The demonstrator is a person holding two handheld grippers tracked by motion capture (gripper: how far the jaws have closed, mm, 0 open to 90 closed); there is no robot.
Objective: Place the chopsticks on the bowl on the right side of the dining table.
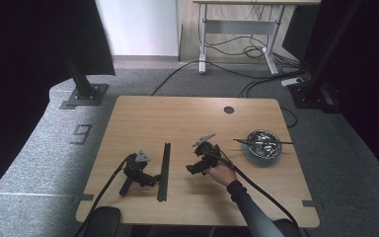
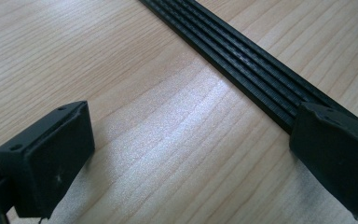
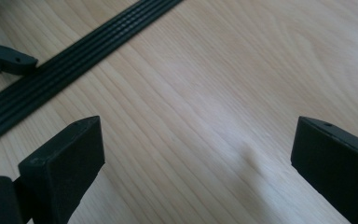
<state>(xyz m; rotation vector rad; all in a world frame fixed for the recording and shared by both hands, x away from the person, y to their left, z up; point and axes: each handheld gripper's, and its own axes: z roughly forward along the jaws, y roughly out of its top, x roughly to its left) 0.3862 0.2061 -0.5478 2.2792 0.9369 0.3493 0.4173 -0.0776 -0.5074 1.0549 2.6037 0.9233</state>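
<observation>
High view: a long black ribbed strip (image 1: pixel 164 171) lies on the wooden table (image 1: pixel 143 118), running from mid-table toward the near edge. The left gripper (image 1: pixel 154 178) rests just left of it, jaws toward it; the right gripper (image 1: pixel 193 169), in the person's hand (image 1: pixel 222 174), is to the strip's right, farther off.

Left gripper view: jaws wide apart, holding nothing, one pad (image 2: pixel 335 154) over the strip (image 2: pixel 242 60).

Right gripper view: jaws also spread and empty; the strip (image 3: pixel 70 65) lies diagonally beyond them.
</observation>
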